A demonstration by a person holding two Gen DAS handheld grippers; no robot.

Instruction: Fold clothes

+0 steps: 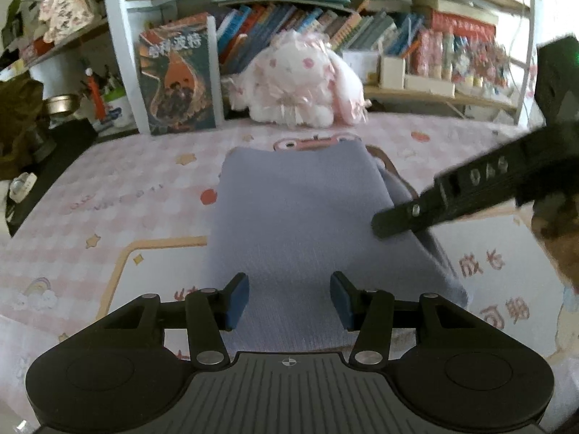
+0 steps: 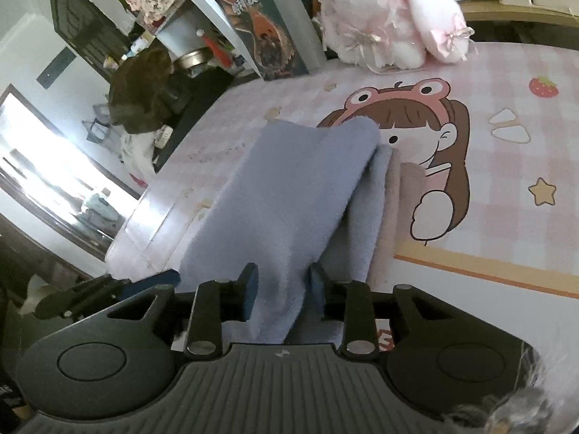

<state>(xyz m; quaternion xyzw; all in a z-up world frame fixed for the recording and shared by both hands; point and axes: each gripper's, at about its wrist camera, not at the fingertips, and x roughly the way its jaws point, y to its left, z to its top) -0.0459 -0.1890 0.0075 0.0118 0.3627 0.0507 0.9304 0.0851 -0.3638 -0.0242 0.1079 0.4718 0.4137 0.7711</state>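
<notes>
Grey-blue knitted garment (image 1: 296,224), soft and thick, lies folded into a long rectangle on the pink checked cartoon-print counter (image 1: 108,195), its far end towards a white and pink plush toy (image 1: 300,83) that sits against a bookshelf (image 1: 325,25). From the right wrist view the cloth shows as two layers, the upper one lapping over a narrower strip along its right side.

Left gripper (image 1: 289,298) hovers over the near end of the garment; its jaws stand spread with blue pads well apart, and nothing is pinched between them. Right gripper (image 2: 282,285) sits at the garment's right edge, and a raised fold of the upper layer passes between its jaws. The jaws look partly spread around that fold; whether the pads actually press on the cloth I cannot tell, since the fabric hides the inner faces. In the left wrist view one black finger of the right gripper lies across the right border of the cloth.

The step in hand seems to be tidying or re-gripping the long side after a lengthwise fold. Next, I judge, the right jaws need a firm pinch on both layers at the edge, and the left jaws need to close on the near end, so the rectangle can be folded across without the layers sliding apart.
</notes>
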